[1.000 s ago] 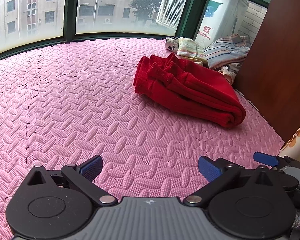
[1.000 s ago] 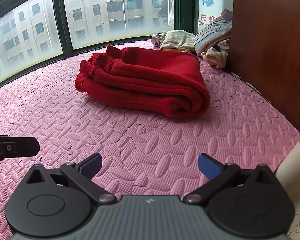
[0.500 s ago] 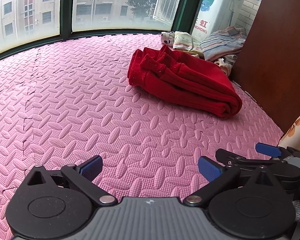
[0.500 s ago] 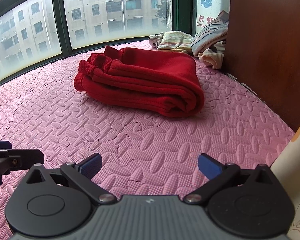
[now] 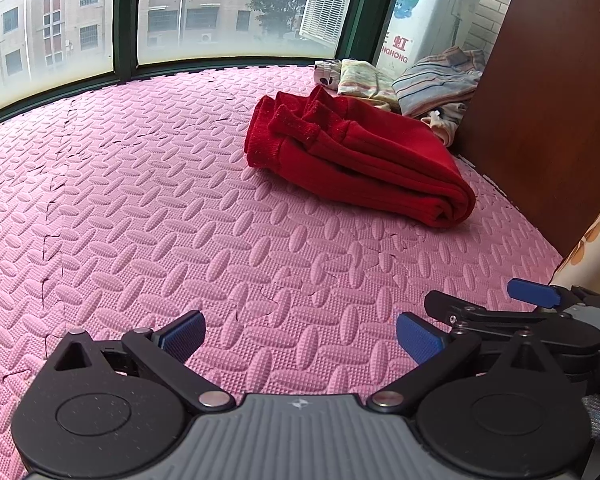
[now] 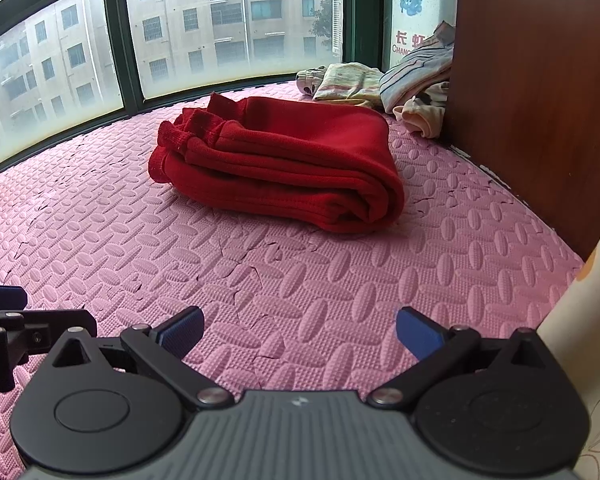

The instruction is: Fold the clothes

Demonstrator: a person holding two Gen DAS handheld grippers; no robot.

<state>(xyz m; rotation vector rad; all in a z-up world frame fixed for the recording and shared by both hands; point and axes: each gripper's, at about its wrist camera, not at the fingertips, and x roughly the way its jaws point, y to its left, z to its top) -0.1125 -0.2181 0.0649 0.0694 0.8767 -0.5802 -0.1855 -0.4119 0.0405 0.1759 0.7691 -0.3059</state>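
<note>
A folded red garment point(image 5: 360, 156) point(image 6: 284, 164) lies on the pink foam mat point(image 5: 180, 200) point(image 6: 340, 272), its ribbed cuffs bunched at the left end. My left gripper point(image 5: 300, 334) hovers low over the mat well short of the garment, open and empty. My right gripper point(image 6: 300, 330) is likewise open with nothing between its blue pads, also back from the garment. In the left wrist view the right gripper's fingers point(image 5: 532, 294) show at the lower right. The left gripper's fingers point(image 6: 4, 298) appear at the lower left of the right wrist view.
A heap of light clothes point(image 5: 432, 80) point(image 6: 384, 84) lies behind the red garment by the window. A brown wooden panel point(image 5: 548, 100) point(image 6: 532, 100) stands on the right. A pale patterned surface point(image 6: 580, 360) is at the near right. Green-framed windows point(image 5: 124, 20) bound the mat's far side.
Both grippers have drawn slightly back from the red garment, which sits a little farther off in the left wrist view. The left gripper shows more in the right view. The garment has not moved.
</note>
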